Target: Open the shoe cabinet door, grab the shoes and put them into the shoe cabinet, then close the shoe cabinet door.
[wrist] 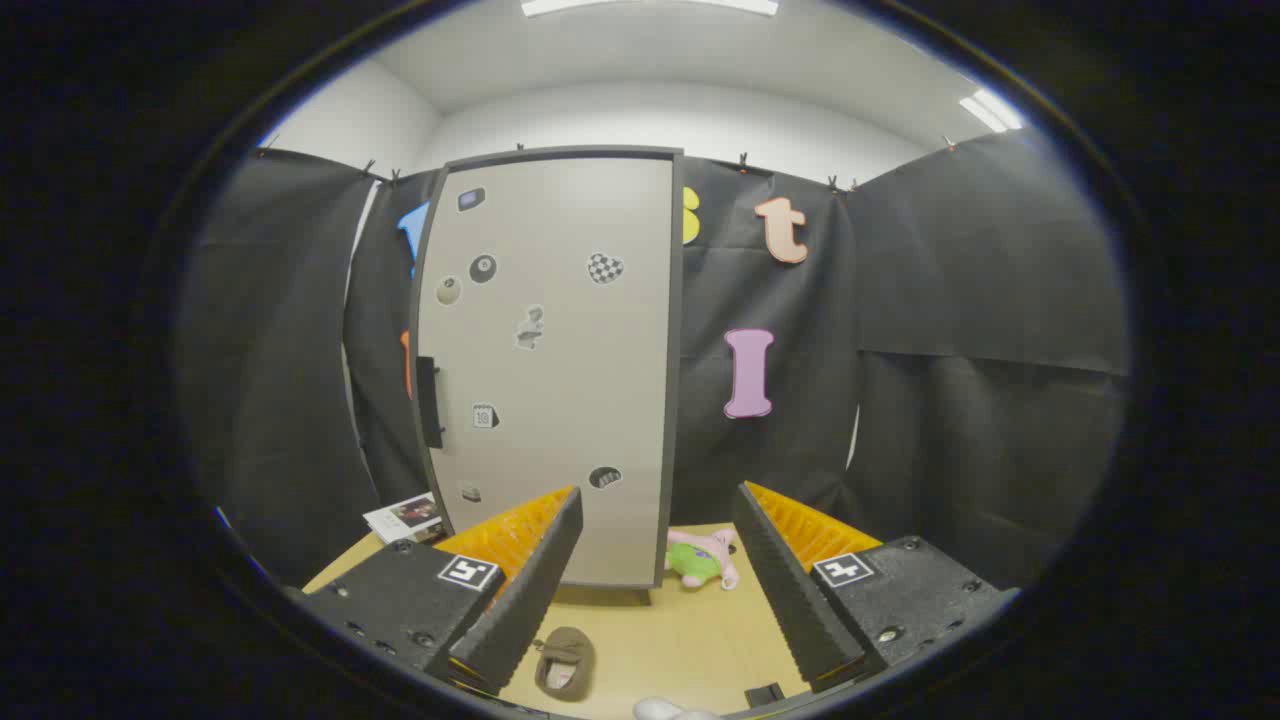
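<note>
In front of the cabinet [560,370], the gripper [655,580] is released: its fingers stand wide apart and nothing is between them. The cabinet door [570,300] looks shut, with its dark handle [429,402] on the left edge, well away from the fingers. A brown shoe [565,662] lies on the table [680,640] nearer than the cabinet, just beside the left finger; something pale [670,710] lies near it, but I cannot tell if it is the second shoe. I judge the door is the first step. The handle is thin and near the wall cloth, so the fingers may slip off it or catch the cloth. A plush toy [705,560] at the cabinet's right foot could be knocked, and the door, swinging out, might push the booklet [405,517] beside the cabinet's left foot.
</note>
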Demonstrator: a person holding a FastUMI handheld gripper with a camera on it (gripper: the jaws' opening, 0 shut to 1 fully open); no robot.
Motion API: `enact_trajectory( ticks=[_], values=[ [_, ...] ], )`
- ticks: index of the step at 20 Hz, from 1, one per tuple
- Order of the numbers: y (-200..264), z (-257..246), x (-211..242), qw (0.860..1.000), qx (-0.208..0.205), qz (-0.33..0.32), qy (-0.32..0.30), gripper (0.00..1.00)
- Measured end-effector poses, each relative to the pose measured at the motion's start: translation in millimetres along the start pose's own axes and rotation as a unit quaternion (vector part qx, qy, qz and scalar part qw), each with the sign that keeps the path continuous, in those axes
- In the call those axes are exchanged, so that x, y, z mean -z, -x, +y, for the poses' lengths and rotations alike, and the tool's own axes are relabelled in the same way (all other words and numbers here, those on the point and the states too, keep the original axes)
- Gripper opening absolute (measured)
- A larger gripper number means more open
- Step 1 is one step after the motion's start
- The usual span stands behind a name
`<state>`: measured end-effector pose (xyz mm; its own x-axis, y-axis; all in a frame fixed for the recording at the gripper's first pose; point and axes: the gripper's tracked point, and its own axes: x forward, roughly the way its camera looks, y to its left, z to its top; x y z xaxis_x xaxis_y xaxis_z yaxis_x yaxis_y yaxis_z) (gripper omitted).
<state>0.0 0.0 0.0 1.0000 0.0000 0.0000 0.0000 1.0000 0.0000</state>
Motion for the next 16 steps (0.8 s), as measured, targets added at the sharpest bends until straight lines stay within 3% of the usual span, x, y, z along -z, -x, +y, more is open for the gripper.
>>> enact_trajectory(
  ticks=[8, 16],
  values=[
    [-6, 11, 7, 1.0, 0.004, 0.004, 0.008, 0.99],
    [-48, 88, 14, 0.999, -0.032, 0.009, 0.007, 0.99]
  ],
)
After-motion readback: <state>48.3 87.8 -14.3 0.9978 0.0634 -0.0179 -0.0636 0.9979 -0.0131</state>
